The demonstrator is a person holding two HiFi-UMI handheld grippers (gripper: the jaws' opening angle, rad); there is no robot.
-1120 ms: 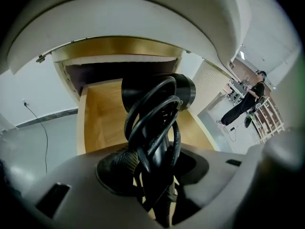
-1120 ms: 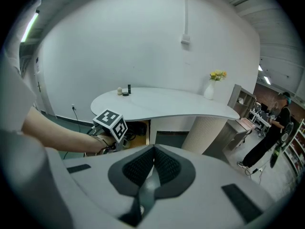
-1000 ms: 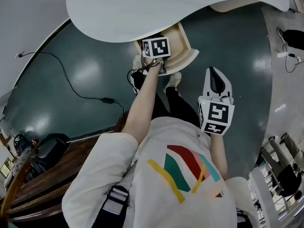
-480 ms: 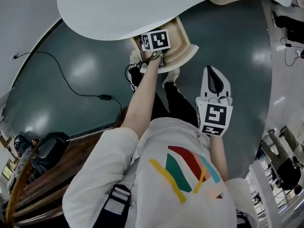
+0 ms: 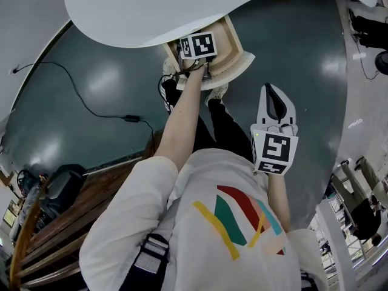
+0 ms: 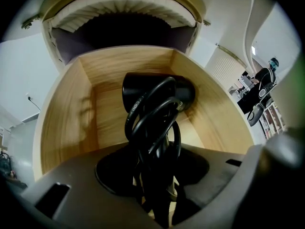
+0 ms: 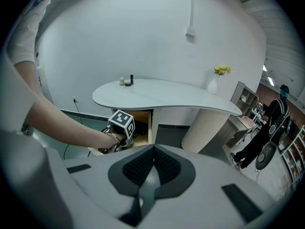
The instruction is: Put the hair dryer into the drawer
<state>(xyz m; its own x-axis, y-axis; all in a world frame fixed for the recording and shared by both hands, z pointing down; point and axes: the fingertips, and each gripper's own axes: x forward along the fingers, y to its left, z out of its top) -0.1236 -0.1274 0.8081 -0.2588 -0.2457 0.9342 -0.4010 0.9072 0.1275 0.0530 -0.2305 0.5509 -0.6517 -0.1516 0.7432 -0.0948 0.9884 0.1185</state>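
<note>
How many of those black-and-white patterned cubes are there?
2. One cube rides the left gripper above the open drawer; the other rides the right gripper near the person's chest. None seems hidden.

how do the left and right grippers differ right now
The left gripper is clamped on the black hair dryer and its coiled cord. The right gripper has its jaws together with nothing between them. The left gripper is at the open wooden drawer, while the right gripper hangs back over the dark floor, clear of the drawer. Each carries a marker cube.
</note>
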